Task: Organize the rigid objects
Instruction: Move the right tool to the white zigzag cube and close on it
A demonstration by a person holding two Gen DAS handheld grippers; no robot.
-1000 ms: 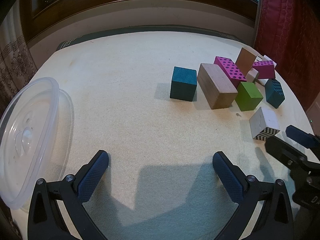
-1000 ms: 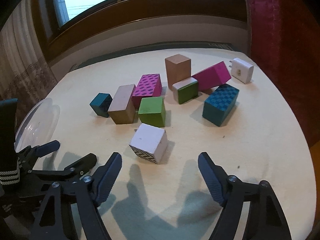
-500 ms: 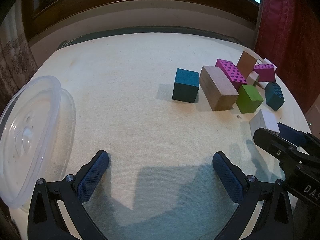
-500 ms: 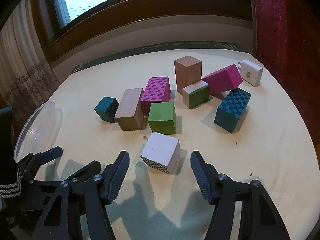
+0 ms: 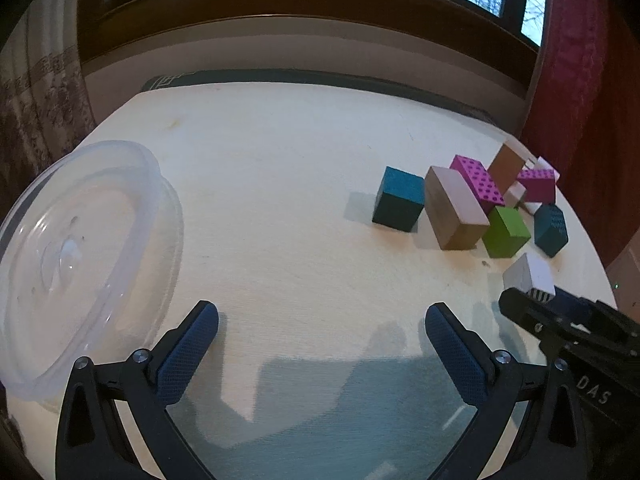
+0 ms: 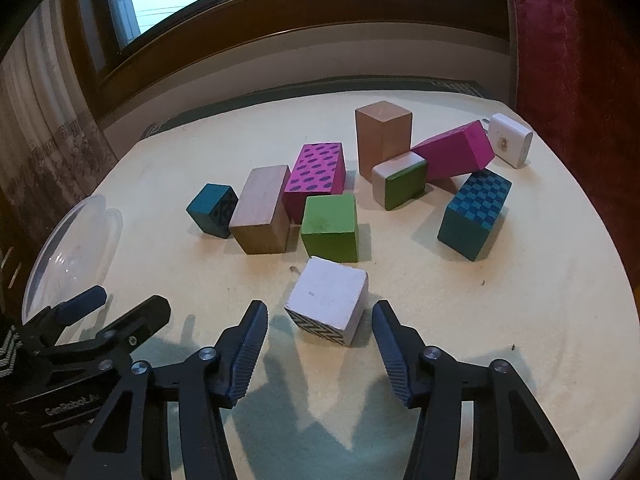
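Several painted wooden blocks lie on a cream table. In the right wrist view my right gripper [image 6: 320, 312] stands open around a white cube [image 6: 328, 298] with a zigzag face, its pads beside the cube and not touching it. Behind it sit a green cube [image 6: 330, 228], a plain wooden block [image 6: 262, 210], a small teal cube [image 6: 212, 210], a pink dotted block [image 6: 316, 178] and a teal checked block [image 6: 474, 214]. My left gripper [image 5: 322, 316] is open over bare table; the white cube [image 5: 528, 274] shows at its right. A clear plastic container [image 5: 80, 252] lies at the left.
Further back stand an upright brown block [image 6: 382, 138], a green-and-white block [image 6: 400, 180], a tilted pink block [image 6: 454, 152] and a white charger [image 6: 510, 140]. A window sill runs behind the table; a red curtain [image 6: 560, 40] hangs at the right. The table edge curves off at the right.
My right gripper has moved forward so the white cube now sits between its fingers, and its jaws have narrowed. The left gripper has lifted back a little and stays open.
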